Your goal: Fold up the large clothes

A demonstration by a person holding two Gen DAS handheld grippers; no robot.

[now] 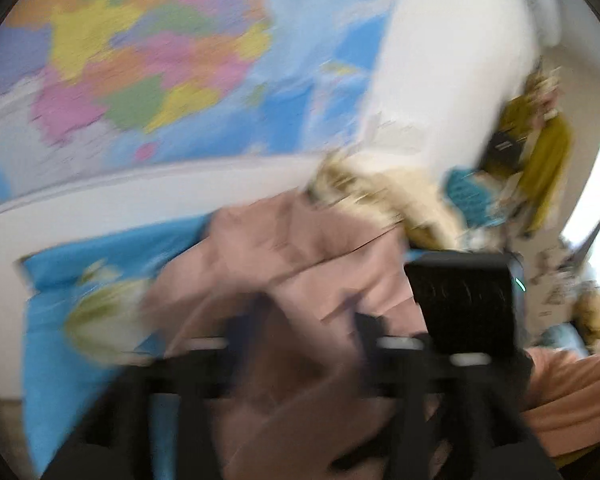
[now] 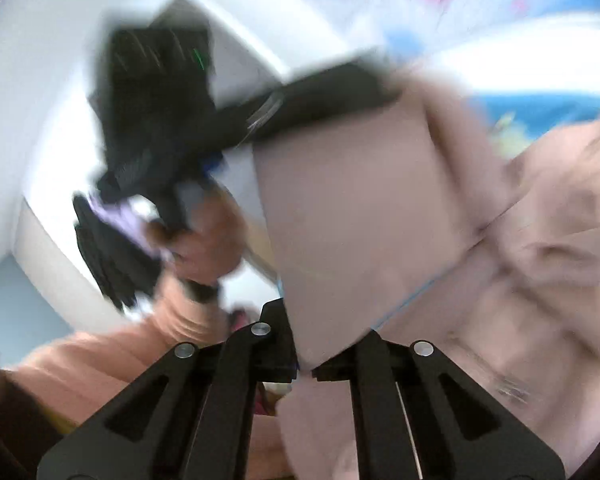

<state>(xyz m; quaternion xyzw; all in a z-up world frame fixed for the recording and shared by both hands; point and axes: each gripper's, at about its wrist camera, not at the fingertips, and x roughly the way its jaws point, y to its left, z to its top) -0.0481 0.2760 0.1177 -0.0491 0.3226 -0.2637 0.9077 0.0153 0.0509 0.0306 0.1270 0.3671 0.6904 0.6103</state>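
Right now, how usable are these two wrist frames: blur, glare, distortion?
Left wrist view: heavy motion smear over the wall map and pink garment, blown-out window at the right edge. Right wrist view: garment and the other handheld gripper streaked, the right gripper's own linkage sharp; both fisheye-curved with dark corners.

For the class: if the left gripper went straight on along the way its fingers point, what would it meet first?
Most likely the pink garment, which fills the space just ahead of the left gripper. The map on the wall lies beyond it; motion blur leaves depth uncertain.
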